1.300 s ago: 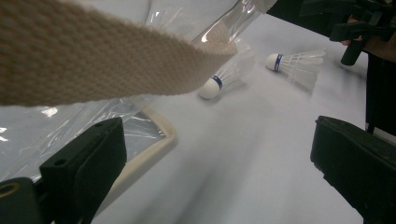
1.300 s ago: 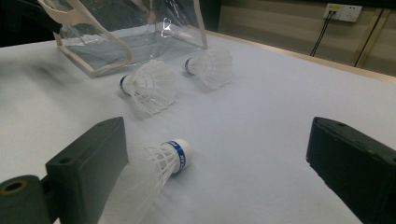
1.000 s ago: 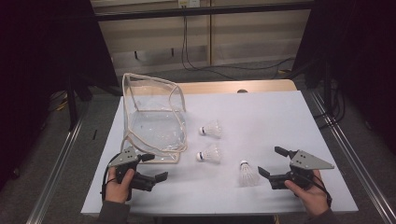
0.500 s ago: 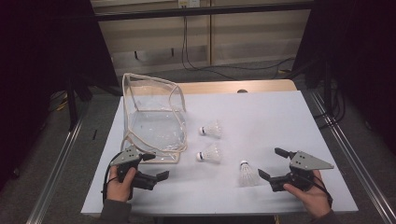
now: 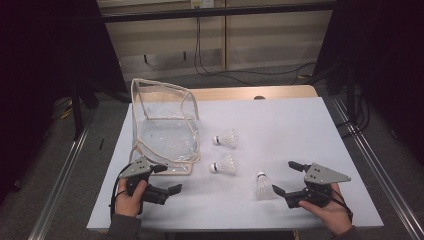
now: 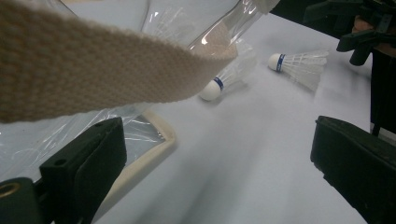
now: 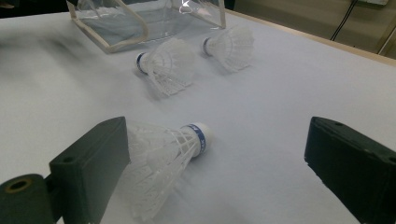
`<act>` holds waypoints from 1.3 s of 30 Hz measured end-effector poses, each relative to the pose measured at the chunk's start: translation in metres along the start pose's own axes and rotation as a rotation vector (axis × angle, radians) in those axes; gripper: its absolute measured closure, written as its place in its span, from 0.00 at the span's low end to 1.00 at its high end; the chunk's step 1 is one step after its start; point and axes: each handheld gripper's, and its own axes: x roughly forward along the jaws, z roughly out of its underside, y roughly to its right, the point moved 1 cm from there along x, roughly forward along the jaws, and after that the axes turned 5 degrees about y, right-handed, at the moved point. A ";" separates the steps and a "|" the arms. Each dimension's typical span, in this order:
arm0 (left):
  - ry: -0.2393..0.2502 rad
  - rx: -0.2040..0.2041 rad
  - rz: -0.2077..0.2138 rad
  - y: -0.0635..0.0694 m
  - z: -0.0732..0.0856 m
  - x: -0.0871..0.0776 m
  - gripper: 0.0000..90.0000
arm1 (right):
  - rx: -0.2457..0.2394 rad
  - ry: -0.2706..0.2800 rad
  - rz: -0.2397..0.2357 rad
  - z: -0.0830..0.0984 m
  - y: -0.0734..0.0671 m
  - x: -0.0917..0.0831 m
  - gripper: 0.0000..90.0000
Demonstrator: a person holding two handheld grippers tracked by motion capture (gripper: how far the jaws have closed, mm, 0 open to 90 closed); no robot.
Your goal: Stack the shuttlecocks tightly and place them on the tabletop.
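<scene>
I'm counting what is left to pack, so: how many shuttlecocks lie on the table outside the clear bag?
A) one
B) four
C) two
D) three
D: three lie on the white table: the far shuttlecock and the middle shuttlecock just right of the clear bag, and the near shuttlecock in front of the open right gripper.
</scene>
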 end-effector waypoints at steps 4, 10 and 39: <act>0.001 0.004 -0.003 0.000 -0.001 0.000 0.04 | 0.008 -0.024 0.000 0.002 0.000 0.002 0.10; 0.000 0.003 -0.003 0.000 0.000 -0.001 0.04 | 0.002 -0.029 -0.025 0.001 -0.002 0.006 0.15; -0.003 0.003 0.004 0.000 0.000 0.002 0.04 | -0.030 -0.085 -0.036 -0.016 0.003 0.020 0.89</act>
